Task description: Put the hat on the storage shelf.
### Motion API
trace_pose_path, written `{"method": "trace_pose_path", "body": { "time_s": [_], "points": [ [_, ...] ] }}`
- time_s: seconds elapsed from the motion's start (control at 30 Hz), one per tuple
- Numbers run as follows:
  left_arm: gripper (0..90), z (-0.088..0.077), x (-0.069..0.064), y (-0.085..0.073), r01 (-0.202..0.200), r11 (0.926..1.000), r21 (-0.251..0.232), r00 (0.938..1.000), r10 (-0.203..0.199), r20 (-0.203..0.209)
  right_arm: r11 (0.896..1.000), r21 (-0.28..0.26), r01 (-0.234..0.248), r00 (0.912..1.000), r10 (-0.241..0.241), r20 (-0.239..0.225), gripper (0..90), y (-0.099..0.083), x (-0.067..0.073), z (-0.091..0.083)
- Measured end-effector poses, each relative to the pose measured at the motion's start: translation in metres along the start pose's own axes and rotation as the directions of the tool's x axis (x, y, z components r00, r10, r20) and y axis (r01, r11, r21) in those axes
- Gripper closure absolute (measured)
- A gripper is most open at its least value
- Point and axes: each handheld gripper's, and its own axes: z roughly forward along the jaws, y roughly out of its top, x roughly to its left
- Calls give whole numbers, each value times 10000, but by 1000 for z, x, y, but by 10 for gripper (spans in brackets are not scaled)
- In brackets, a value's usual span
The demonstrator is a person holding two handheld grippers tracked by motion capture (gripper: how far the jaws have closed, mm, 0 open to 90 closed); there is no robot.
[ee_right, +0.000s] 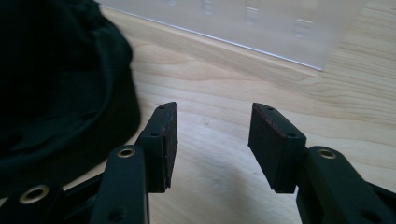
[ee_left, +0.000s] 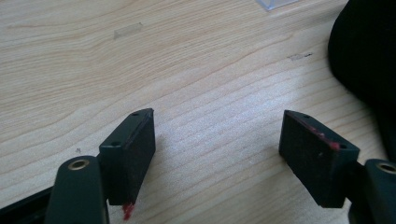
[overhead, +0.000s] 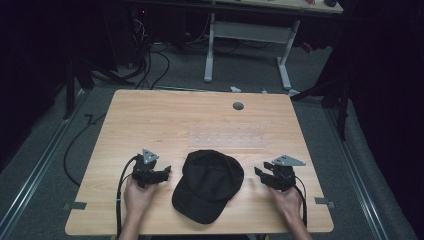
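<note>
A black cap [overhead: 207, 184] lies on the wooden table [overhead: 150, 120] near its front edge, brim toward the person. My left gripper [overhead: 166, 172] rests just left of the cap, jaws open over bare wood [ee_left: 217, 140]; the cap's dark edge [ee_left: 364, 51] shows at the right of the left gripper view. My right gripper [overhead: 258, 174] sits just right of the cap, jaws open with nothing between them [ee_right: 212, 140]. The cap [ee_right: 56, 88] fills the left side of the right gripper view, apart from the fingers.
A clear plastic strip [overhead: 227, 141] lies flat on the table behind the cap, also seen ahead of the right gripper [ee_right: 243, 28]. A small grey round cap [overhead: 238, 106] sits near the table's far edge. A white desk frame [overhead: 247, 45] stands beyond the table.
</note>
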Motion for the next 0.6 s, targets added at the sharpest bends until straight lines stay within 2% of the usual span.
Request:
{"method": "trace_pose_path", "body": {
  "time_s": [0.13,0.27,0.43,0.47,0.53,0.6],
  "points": [
    [274,0,0,0,0,10000,-1,10000,0,-2,10000,-67,52,9995,-54,-325,515,-1,6,-3],
    [274,0,0,0,-6,10000,1,10000,6,-3,9995,-262,177,9979,-193,-617,509,0,19,-10],
    [274,0,0,0,-21,10000,-15,10000,20,-13,9974,-494,530,9931,-578,-1025,506,4,32,-15],
    [274,0,0,0,-21,10000,-15,10000,20,-13,9974,-494,530,9931,-578,-1025,506,4,32,-15],
    [274,0,0,0,-27,10000,-9,10000,27,-13,9967,-589,561,9883,-638,-1382,520,7,40,-18],
    [274,0,0,0,-36,10000,-6,10000,36,-14,9967,-612,527,9876,-611,-1448,524,8,41,-19]
  ]
}}
